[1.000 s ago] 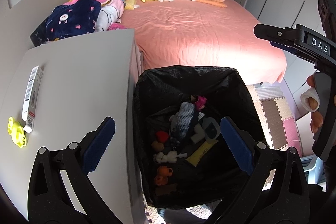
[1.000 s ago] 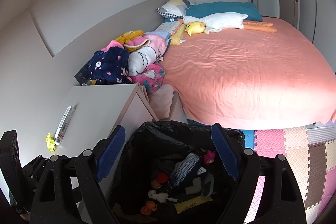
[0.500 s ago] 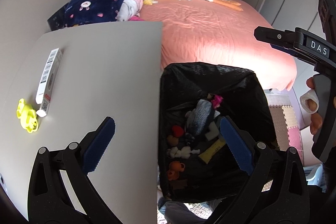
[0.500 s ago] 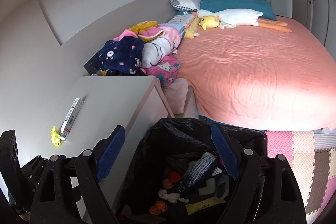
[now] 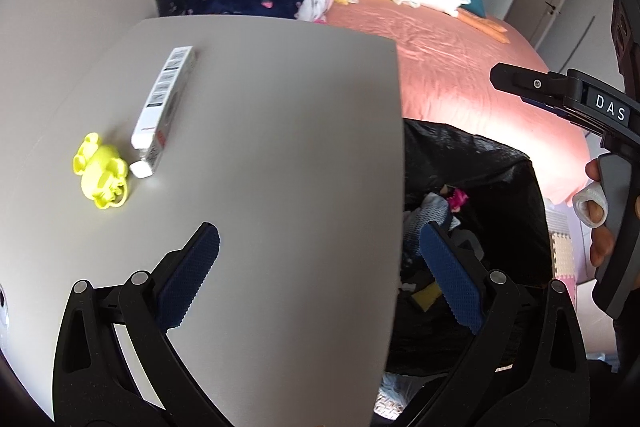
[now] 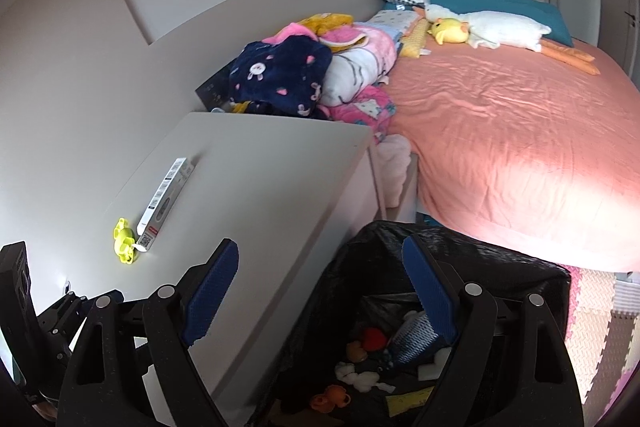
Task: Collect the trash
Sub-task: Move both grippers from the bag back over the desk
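A long white box with barcodes [image 5: 165, 99] and a small yellow toy [image 5: 102, 175] lie on the grey nightstand [image 5: 260, 147]; both also show in the right wrist view, the box [image 6: 164, 203] and the toy [image 6: 124, 241]. A black-lined trash bin [image 5: 480, 195] holding several small items stands to the nightstand's right, beside the bed. My left gripper [image 5: 320, 275] is open and empty above the nightstand's front right edge. My right gripper [image 6: 320, 287] is open and empty, above the gap between nightstand and bin [image 6: 400, 347].
A bed with a salmon sheet [image 6: 500, 131] fills the right side, with piled blankets [image 6: 288, 75], pillows and a plush duck [image 6: 480, 27] at its head. Foam floor mats [image 6: 600, 327] lie right of the bin. A grey wall panel runs behind the nightstand.
Both grippers have swung left, from over the trash bin toward the nightstand. The box and yellow toy now sit nearer the left gripper. Both grippers stay open.
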Demonstrator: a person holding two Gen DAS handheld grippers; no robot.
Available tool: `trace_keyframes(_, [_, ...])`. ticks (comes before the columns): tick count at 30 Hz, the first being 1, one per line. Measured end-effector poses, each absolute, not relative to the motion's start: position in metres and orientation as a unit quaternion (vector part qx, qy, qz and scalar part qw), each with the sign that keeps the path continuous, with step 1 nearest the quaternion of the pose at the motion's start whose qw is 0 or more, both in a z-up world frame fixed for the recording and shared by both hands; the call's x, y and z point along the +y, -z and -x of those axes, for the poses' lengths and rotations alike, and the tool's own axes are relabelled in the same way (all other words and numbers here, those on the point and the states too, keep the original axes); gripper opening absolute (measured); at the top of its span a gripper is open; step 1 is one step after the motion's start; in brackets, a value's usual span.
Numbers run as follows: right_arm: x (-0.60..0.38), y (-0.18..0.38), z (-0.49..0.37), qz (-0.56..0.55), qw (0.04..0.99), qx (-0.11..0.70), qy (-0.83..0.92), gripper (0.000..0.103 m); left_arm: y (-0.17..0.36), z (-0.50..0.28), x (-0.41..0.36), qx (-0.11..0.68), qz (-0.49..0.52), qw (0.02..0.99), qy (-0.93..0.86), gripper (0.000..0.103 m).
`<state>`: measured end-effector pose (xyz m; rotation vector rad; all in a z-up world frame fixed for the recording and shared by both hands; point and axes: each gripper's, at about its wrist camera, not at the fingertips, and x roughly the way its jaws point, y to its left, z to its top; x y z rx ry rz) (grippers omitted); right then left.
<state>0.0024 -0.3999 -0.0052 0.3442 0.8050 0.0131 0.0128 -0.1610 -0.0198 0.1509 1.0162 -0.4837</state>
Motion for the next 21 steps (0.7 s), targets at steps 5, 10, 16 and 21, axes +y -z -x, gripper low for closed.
trace_keyframes(5, [-0.373, 0.011, -0.022, -0.156, 0.902, 0.402, -0.025, 0.084, 0.024, -0.019, -0.135, 0.485, -0.058, 0.848, 0.205, 0.097])
trace_keyframes(10, [-0.348, 0.014, -0.040, -0.146, 0.899, 0.411, -0.039, 0.084, 0.028, -0.029, -0.107, 0.493, -0.041, 0.850, 0.181, 0.097])
trace_keyframes(16, [-0.320, 0.018, -0.059, -0.131, 0.896, 0.420, -0.057, 0.084, 0.032, -0.039, -0.081, 0.494, -0.025, 0.855, 0.156, 0.097])
trace_keyframes(21, [-0.302, 0.021, -0.075, -0.124, 0.893, 0.427, -0.070, 0.084, 0.033, -0.049, -0.062, 0.491, -0.012, 0.861, 0.135, 0.097])
